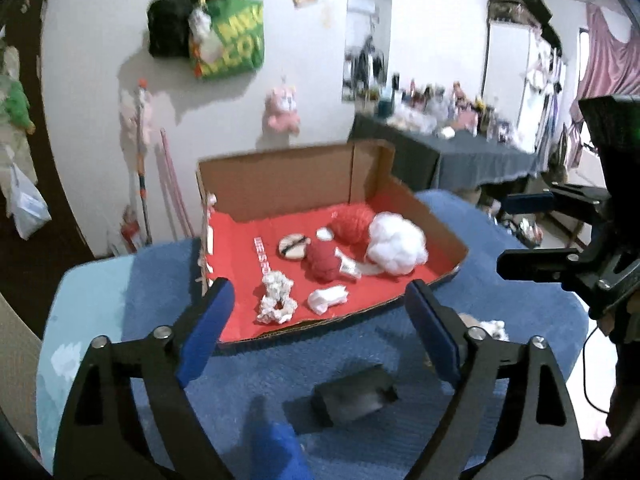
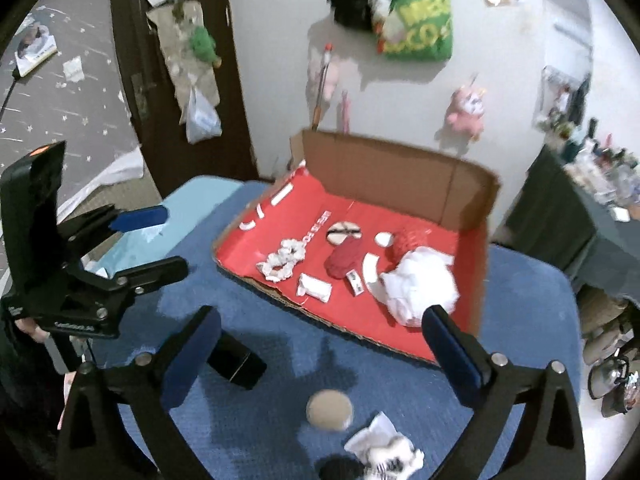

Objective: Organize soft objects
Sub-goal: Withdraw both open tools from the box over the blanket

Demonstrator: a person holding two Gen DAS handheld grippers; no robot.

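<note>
Room: cluttered bedroom, white wall hung with a green bag (image 1: 232, 36) and a pink plush toy (image 1: 282, 110); a blue mat (image 1: 500, 304) covers the work surface
Landmark: cardboard box (image 2: 384, 164) with a red floor, sitting on the mat
In the box: white stuffing (image 1: 396, 246), red yarn ball (image 1: 354, 222), red knitted piece (image 1: 322, 262), white scrunchie (image 1: 276, 300), folded white cloth (image 1: 328, 298), round pad (image 1: 294, 245)
Outside the box, on the near side: tan round pad (image 2: 329, 409), crumpled white soft things (image 2: 384, 450), black block (image 2: 236, 360)
Left gripper (image 1: 320, 332): fingers wide apart, holding and touching nothing, hovering over the mat just before the box's near edge
Right gripper (image 2: 320, 352): fingers wide apart, empty, above the mat between the box and the tan pad
Risk, judged: the near wall of the box is low and torn, so a finger coming in low could catch it and shove the box
Risk, judged: the pad lies flat and thin; fingers may slide over it or pinch the mat instead
Risk, judged: the crumpled pieces sit bunched together, so one grab may lift two and drop one short of the box
</note>
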